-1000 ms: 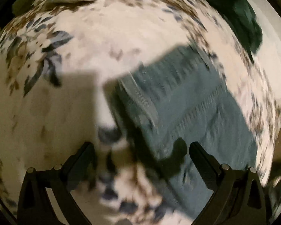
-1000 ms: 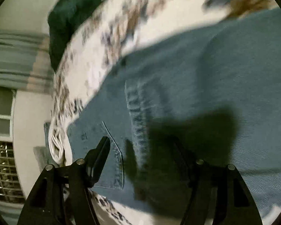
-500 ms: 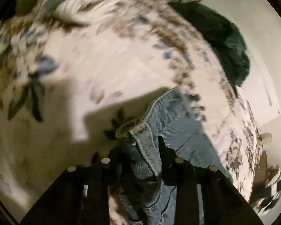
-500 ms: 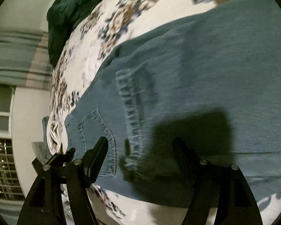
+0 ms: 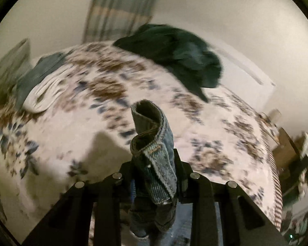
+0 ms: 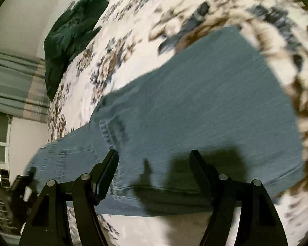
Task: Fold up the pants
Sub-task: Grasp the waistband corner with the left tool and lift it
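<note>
Gripping the pants [image 5: 154, 160]: left tongs [image 5: 154, 162] are clamped on a bunched, curled edge of denim, probably hem or waistband, can't tell which, and it stands up between the two fingers above the bed [image 5: 76, 135]. Right tongs [image 6: 154, 160] are spread wide, nothing between them, hovering over the flat part of the pants [image 6: 195, 106].

Counts: one pair of jeans, one bed with floral cover, one dark green garment [image 5: 174, 53], one white ribbed cloth [image 5: 45, 94], one grey-blue cloth [image 5: 39, 71], one striped curtain [image 5: 117, 14], two tongs.

Places relative to the pants: in the right wrist view they lie spread on the bed under the right tongs, one back pocket [image 6: 57, 162] at their left end. The green garment [image 6: 71, 41] sits at the bed's far edge, well apart from the pants. White cloth and grey-blue cloth are touching, far left of the held denim in the left wrist view. Curtain hangs behind the bed.

Versus 0.5 s ago: left tongs were already closed on the denim edge low over the bed; now the left camera is tilted up, so wall and curtain show. Right tongs unchanged, open as before; more of the spread leg shows in the right view now, pocket further left. Both views motion-blurred.
</note>
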Available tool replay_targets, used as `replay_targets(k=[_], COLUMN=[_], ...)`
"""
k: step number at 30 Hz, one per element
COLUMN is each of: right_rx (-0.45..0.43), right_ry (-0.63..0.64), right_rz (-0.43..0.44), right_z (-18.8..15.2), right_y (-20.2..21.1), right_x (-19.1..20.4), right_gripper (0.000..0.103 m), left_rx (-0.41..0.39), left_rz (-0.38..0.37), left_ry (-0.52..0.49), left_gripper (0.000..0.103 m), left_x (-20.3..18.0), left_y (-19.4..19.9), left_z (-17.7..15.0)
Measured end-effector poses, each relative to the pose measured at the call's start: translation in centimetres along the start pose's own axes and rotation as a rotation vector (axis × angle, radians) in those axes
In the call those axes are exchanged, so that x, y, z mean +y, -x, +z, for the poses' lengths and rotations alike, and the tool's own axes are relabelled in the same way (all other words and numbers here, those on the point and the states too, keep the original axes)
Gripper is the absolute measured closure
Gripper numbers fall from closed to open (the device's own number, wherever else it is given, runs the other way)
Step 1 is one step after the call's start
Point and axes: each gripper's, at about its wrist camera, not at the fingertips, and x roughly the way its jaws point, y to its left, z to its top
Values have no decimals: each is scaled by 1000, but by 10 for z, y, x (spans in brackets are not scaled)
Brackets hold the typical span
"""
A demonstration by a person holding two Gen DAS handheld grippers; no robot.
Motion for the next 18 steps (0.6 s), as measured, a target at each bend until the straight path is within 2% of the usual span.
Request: replay_targets(k=[8, 13, 18], right_rx=[-106, -160, -195], right_ry=[-103, -172, -230], right_rz=[-7, -49, -108], right_z=[17, 24, 27], right_y=[72, 109, 138], right_x=[-64, -116, -169], right_gripper=[29, 29, 29], left_rx=[32, 84, 174], left_rz=[-119, -204, -237], left_ry=[-103, -179, -270], left_gripper=[79, 79, 79], left_x=[-98, -167, -223], left_y=[22, 25, 11], left_z=[-23, -66, -121])
